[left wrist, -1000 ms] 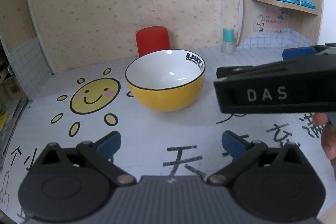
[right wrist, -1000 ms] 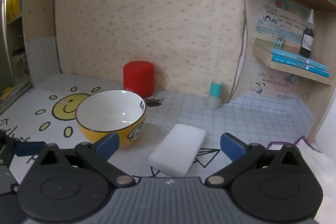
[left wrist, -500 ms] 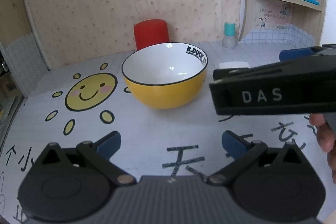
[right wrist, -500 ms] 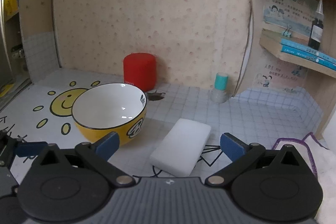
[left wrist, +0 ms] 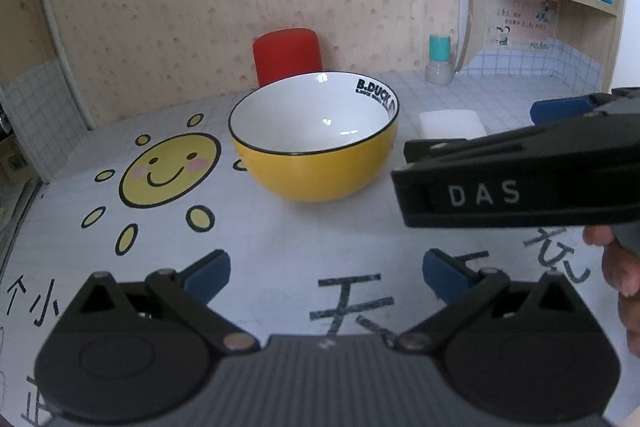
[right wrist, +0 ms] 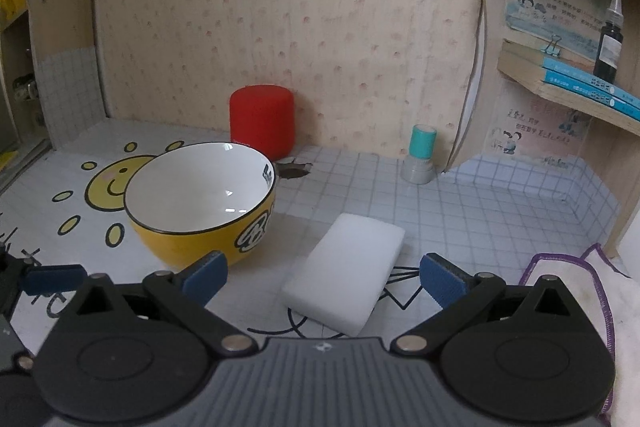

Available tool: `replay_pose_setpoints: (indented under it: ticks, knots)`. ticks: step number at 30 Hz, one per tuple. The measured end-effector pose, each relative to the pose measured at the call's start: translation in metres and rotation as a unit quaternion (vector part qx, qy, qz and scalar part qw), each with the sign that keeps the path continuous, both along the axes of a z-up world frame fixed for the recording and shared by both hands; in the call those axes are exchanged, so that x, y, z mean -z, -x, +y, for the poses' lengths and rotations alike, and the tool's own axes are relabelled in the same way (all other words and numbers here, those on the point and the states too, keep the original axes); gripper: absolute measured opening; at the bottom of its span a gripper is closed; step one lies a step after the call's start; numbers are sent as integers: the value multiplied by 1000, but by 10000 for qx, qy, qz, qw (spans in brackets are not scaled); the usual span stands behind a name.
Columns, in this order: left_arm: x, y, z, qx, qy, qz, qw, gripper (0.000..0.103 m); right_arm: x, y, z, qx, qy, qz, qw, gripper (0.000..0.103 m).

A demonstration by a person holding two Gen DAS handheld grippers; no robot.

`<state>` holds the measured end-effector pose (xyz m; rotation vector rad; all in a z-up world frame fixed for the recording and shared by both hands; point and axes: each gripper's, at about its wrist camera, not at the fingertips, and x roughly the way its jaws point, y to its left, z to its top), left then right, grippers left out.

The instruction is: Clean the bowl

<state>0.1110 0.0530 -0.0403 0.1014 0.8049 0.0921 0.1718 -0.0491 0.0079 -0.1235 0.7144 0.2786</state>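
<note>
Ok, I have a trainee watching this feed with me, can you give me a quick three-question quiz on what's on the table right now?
1. True or false: the white sponge lies inside the yellow bowl.
2. What stands directly behind the bowl, against the wall?
A) red cylinder
B) teal-capped bottle
C) dark dropper bottle
3. Fill in: the right gripper has its fingers ____, either side of the sponge's near end.

Key: 1 false, it lies on the table beside the bowl; 2 A; 3 open.

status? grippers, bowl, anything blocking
Left gripper open, empty. Right gripper open, lined up on white sponge. Yellow bowl upright, untouched. Nothing blocking.
</note>
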Motion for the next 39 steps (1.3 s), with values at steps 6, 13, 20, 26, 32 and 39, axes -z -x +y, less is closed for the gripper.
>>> replay_pose_setpoints:
  ticks: [6, 13, 20, 26, 32, 39]
  knots:
    - [2, -1, 2, 3, 19, 23, 10000, 103, 2, -2, 2, 23, 56, 44, 10000, 103]
    - [3, -3, 0, -65, 43, 37, 10000, 103, 5, -4, 4, 49, 122, 94, 9999, 103]
    - [3, -3, -1, -74, 60, 49, 9999, 103, 12, -6, 4, 45, 204, 108, 9997, 103]
    - [2, -5, -4, -115, 62, 59, 9999, 103, 11, -5, 4, 51, 231, 111, 9997, 103]
    - [1, -3, -4, -130, 81, 61, 9999, 103, 10, -3, 6, 47, 280, 101, 9995, 103]
    - [-2, 0, -5, -147, 71, 32, 9999, 103, 8, -1, 6, 39, 296, 67, 9995, 103]
